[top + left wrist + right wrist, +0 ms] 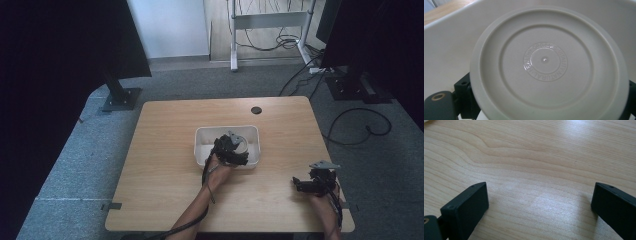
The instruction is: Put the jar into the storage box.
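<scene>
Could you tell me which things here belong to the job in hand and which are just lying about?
In the job:
left gripper
round white plate
white tub

Lying about:
right gripper, jaws apart over bare table
floor cables

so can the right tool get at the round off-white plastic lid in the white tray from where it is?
Probably yes. The right tool sits open over bare wooden table, nothing between it and the white tray. But the left tool is already at the round off-white plastic lid, crowding the tray.
</scene>
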The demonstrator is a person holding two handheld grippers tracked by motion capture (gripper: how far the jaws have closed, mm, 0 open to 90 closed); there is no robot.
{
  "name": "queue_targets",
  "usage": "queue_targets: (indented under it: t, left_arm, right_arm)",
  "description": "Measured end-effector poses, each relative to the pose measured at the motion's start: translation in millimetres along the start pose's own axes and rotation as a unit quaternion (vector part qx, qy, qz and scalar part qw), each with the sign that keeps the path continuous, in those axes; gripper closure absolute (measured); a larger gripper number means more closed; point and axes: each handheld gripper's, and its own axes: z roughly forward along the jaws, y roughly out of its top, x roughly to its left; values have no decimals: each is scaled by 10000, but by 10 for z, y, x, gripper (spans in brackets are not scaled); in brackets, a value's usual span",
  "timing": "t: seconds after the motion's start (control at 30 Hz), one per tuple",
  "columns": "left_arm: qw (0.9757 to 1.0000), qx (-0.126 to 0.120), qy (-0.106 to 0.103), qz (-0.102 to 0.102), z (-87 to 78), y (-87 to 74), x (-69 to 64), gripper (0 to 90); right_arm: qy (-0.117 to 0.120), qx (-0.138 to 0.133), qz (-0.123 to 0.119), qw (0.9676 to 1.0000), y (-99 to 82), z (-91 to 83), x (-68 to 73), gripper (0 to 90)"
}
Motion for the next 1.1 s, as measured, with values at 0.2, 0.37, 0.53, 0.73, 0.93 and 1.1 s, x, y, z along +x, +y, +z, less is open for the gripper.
queue_targets:
  t: [0.2, 0.37, 0.53, 0.73, 0.93, 1.1]
  left_arm:
    - [9999, 32, -4, -135, 7, 5, 11, 99]
    - [9995, 95, -68, -283, 11, 12, 41, 98]
    - [9994, 140, -93, -300, 13, 22, 50, 96]
    - [9995, 122, -106, -266, -8, 30, 60, 53]
    - [9996, 85, -113, -254, -49, 43, 57, 46]
    - [9996, 51, -134, -261, -86, 52, 63, 46]
  right_arm:
    - [3, 1, -2, 10000, 0, 0, 0, 9]
    - [6, 2, -4, 10000, 1, 1, 0, 9]
    - [7, 2, -7, 10000, 2, 2, 1, 9]
    - [7, 0, -10, 10000, 3, 3, 1, 9]
    - [8, 0, -10, 10000, 3, 3, 1, 9]
    - [9, 0, -10, 10000, 4, 4, 1, 9]
